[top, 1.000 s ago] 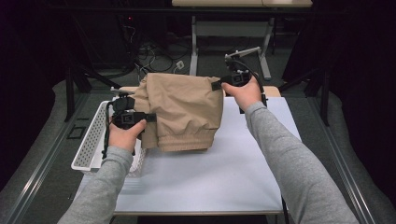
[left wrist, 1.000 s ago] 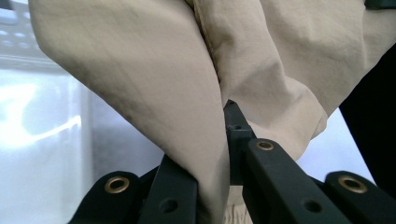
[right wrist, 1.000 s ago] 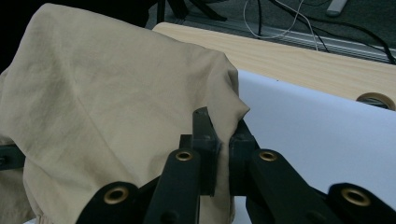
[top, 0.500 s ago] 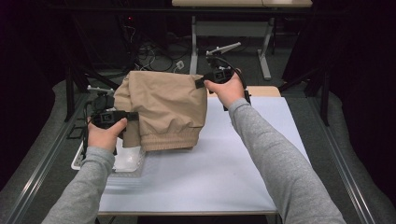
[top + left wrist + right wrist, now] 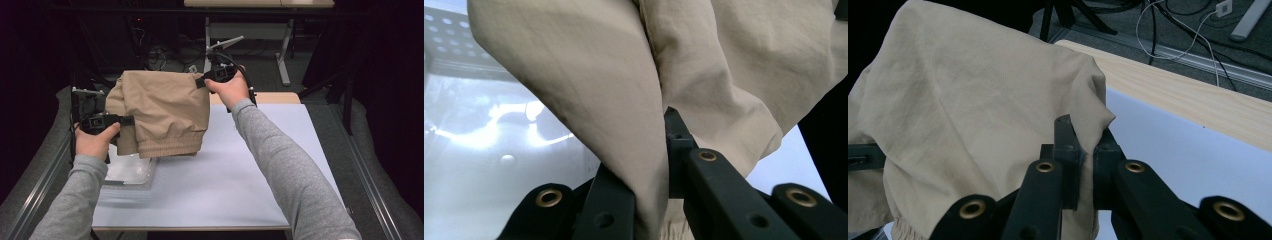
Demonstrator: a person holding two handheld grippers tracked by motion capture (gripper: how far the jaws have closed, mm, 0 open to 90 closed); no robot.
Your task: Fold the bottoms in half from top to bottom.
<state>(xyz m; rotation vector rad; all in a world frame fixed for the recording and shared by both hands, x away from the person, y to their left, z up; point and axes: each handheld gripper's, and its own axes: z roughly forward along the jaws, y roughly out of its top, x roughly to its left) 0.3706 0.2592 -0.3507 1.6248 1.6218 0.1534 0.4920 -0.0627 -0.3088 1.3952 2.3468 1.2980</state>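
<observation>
A person is holding a tan garment (image 5: pixel 160 112) up off the white table (image 5: pixel 260 165), one tool at each end. The left tool (image 5: pixel 131 120) is clamping a fold at the near-left edge of the garment; in the left gripper view its jaws are standing nearly together, with a thick pleat of the tan cloth (image 5: pixel 624 100) pinched between them. The right tool (image 5: pixel 200 82) is gripping the garment's far-right top corner, and in the right gripper view its jaws are pressing on a small peak of fabric (image 5: pixel 998 110) right at that corner.

The garment is hanging between the two tools, folded over on itself, with its gathered elastic hem (image 5: pixel 170 146) (ribbed, at the bottom edge) dangling lowest, just above the table surface. A white perforated basket (image 5: pixel 130 170) is sitting below and to the left of the garment, at the table's left edge, partly hidden by the hanging cloth. The left hand (image 5: pixel 95 142) is gripping its tool just left of the garment, over the basket, while the right hand (image 5: pixel 230 90) is reaching to the garment's far-right corner. A pale wooden strip (image 5: pixel 272 98) is running along the table's far edge, to the right of the garment.
</observation>
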